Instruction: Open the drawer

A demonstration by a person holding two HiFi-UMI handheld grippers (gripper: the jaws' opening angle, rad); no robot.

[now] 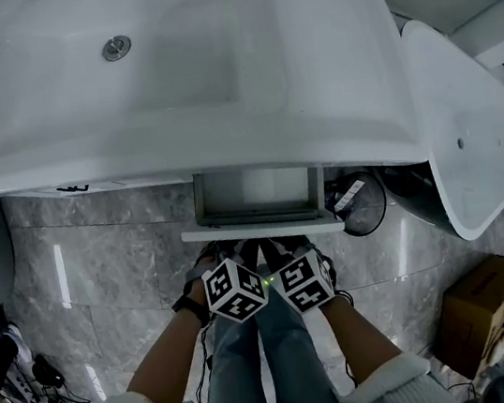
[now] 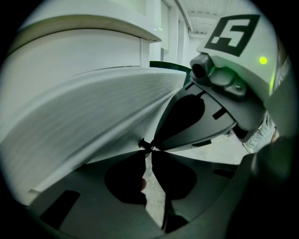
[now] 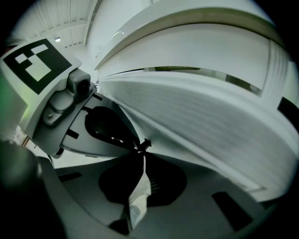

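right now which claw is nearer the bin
Right. Both meet at the drawer front; the right claw is on the side toward the bin, the left claw on the far side.

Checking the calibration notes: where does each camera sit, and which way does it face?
Head view: on the person's head, facing steeply down at the sink and part-open drawer; shows forearms, legs, left gripper, right gripper.
Left gripper view: on the left gripper, looking along its jaws at the drawer front; right gripper at right.
Right gripper view: on the right gripper, same aim; left gripper at left.
Shared: both gripper views show the drawer front at the jaw tips.
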